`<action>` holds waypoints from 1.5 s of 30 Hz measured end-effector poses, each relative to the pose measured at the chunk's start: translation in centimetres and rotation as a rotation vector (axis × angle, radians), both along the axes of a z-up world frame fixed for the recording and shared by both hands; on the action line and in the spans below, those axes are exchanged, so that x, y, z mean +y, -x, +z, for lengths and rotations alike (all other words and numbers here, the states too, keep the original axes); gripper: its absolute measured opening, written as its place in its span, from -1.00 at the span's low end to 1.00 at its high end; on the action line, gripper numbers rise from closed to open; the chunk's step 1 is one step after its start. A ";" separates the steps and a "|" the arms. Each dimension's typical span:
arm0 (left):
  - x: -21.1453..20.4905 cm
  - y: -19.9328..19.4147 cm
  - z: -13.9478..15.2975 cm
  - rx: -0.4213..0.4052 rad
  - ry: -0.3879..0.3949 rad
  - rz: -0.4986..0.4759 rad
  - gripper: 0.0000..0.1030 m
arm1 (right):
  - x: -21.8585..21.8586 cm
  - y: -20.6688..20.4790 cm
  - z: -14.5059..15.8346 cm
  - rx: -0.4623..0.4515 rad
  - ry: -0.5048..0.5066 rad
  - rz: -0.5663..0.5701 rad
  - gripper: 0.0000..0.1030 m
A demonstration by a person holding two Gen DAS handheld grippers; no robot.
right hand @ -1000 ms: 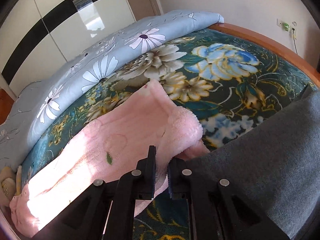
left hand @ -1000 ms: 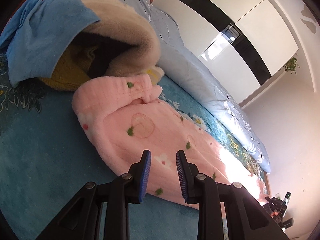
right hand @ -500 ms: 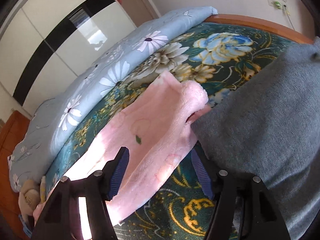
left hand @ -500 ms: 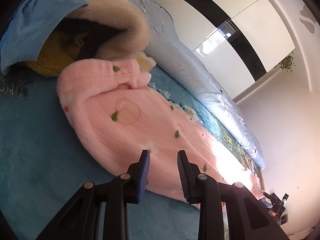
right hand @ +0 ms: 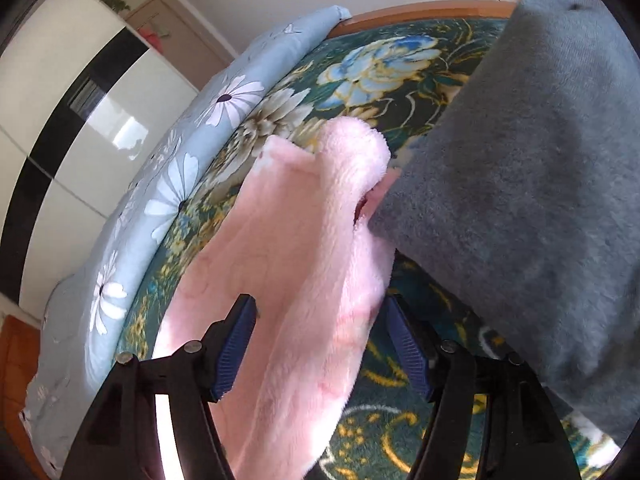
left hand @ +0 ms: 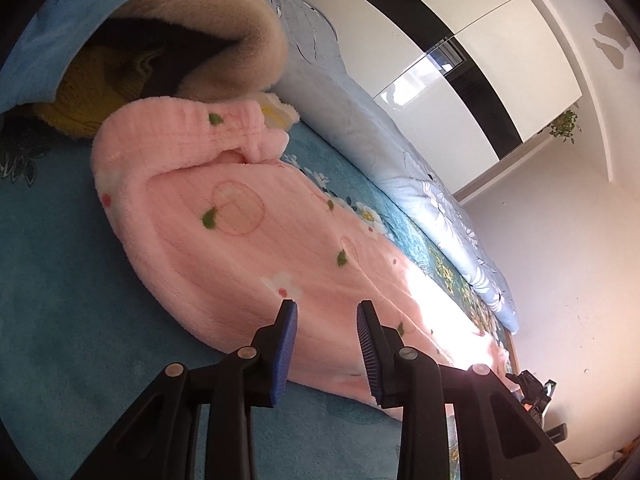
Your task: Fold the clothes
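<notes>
A pink fleece garment (left hand: 256,240) with small green and flower prints lies stretched along the bed, folded lengthwise. My left gripper (left hand: 326,312) is open and hovers just over its near edge, close to the waistband end. In the right wrist view the garment's other end (right hand: 304,248) lies between the wide-open jaws of my right gripper (right hand: 320,304), which holds nothing. The end of the garment touches a grey garment (right hand: 520,168).
A pile of clothes, with a blue cloth (left hand: 48,52), a beige fleece (left hand: 224,28) and a yellow knit (left hand: 88,100), sits beyond the pink garment. A light blue floral quilt (left hand: 384,140) runs along the far side of the bed. The bedspread (right hand: 360,76) is dark teal with flowers.
My right gripper was shut near the pink garment's end and has opened wide, moving forward over it. My left gripper stayed open and shifted slightly along the garment.
</notes>
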State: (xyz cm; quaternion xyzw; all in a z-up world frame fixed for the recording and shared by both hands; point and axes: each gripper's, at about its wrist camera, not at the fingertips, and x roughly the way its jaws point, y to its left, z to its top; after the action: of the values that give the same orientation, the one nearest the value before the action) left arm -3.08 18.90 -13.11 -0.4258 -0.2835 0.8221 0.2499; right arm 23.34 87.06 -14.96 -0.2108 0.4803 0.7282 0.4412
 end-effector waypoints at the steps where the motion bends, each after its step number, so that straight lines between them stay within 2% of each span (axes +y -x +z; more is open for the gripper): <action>1: -0.1 0.1 -0.2 -0.005 -0.003 0.002 -0.34 | 0.4 0.1 -0.2 0.005 -0.002 -0.020 0.33; 6: -1.5 0.2 -0.5 -0.012 -0.006 0.021 -0.34 | 1.7 -0.1 -0.6 0.073 0.002 -0.084 0.32; 7: -1.8 0.2 -0.6 -0.015 -0.010 0.026 -0.34 | 1.9 -0.3 -0.4 0.094 0.005 -0.086 0.06; 8: -2.1 0.2 -0.7 -0.018 -0.015 0.031 -0.34 | 1.9 -0.3 -0.3 0.100 0.006 -0.087 -0.44; 9: -2.3 0.1 -0.8 -0.021 -0.022 0.035 -0.34 | 1.8 -0.4 0.0 0.092 0.003 -0.089 -0.65; 10: -2.6 0.1 -0.9 -0.024 -0.030 0.039 -0.34 | 1.7 -0.4 0.4 0.091 -0.002 -0.083 -0.76; 12: -3.0 0.0 -0.9 -0.024 -0.041 0.041 -0.34 | 1.5 -0.1 1.7 0.083 -0.039 -0.040 -0.80; 15: -3.6 -0.2 -0.7 -0.023 -0.055 0.043 -0.33 | 1.3 0.7 4.5 0.026 -0.171 0.014 -0.82; 17: -3.9 -0.3 -0.6 -0.021 -0.065 0.044 -0.34 | 1.4 1.6 5.4 -0.024 -0.202 0.054 -0.82; 21: -4.8 -0.4 -0.3 -0.016 -0.080 0.049 -0.34 | -0.1 3.1 8.5 -0.022 -0.268 0.109 -0.82; 24: -5.4 -0.5 0.0 -0.009 -0.100 0.051 -0.33 | -4.5 6.2 13.4 -0.049 -0.449 0.258 -0.82; 26: -5.7 -0.6 0.1 -0.005 -0.114 0.051 -0.33 | -9.3 8.8 16.8 -0.090 -0.618 0.396 -0.81; 28: -5.8 -0.8 0.1 -0.006 -0.131 0.047 -0.33 | -15.2 11.4 18.5 -0.139 -0.781 0.547 -0.80; 30: -5.9 -1.1 0.0 -0.011 -0.150 0.042 -0.30 | -20.9 14.1 18.1 -0.191 -0.870 0.710 -0.80; 31: -5.9 -1.3 0.0 -0.015 -0.161 0.041 -0.30 | -23.6 15.2 16.9 -0.218 -0.888 0.788 -0.80; 34: -6.4 -1.8 -0.2 -0.026 -0.190 0.044 -0.27 | -30.9 18.0 11.8 -0.303 -0.905 1.004 -0.80; 37: -6.8 -2.3 0.0 -0.036 -0.198 0.043 -0.23 | -36.7 19.2 5.8 -0.402 -0.907 1.175 -0.80; 38: -6.9 -2.4 0.1 -0.038 -0.190 0.039 -0.22 | -37.9 19.2 4.3 -0.431 -0.915 1.212 -0.80; 41: -6.6 -2.9 0.6 -0.029 -0.167 0.017 -0.22 | -39.9 18.7 2.3 -0.494 -0.961 1.244 -0.78; 45: -5.0 -3.2 1.6 -0.014 -0.154 -0.021 -0.19 | -41.1 17.3 1.8 -0.540 -0.996 1.298 -0.63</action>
State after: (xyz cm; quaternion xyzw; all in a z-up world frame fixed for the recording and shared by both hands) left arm 0.15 13.91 -11.55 -0.4140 -0.3434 0.7921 0.2885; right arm 6.07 45.99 -13.15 -0.3915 -0.2319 0.8871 0.0777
